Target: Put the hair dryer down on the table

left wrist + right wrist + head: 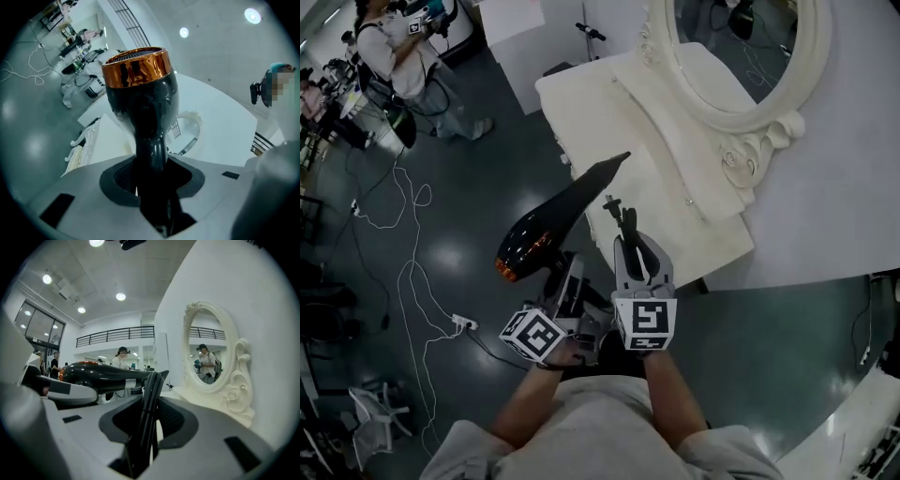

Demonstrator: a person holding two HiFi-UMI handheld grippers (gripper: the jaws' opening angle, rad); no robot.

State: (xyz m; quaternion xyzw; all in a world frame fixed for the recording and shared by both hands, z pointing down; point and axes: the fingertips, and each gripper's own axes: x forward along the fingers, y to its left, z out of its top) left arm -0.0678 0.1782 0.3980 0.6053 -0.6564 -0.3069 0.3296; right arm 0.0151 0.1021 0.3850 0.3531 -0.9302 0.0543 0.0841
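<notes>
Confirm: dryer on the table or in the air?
In the air: left gripper holds the dryer by its handle, over the floor by the table.

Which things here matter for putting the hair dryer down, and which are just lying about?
Job: hair dryer in left gripper; bundled cord in right gripper; white dressing table.
Lying about: oval mirror; floor cables; power strip; person in background.
</notes>
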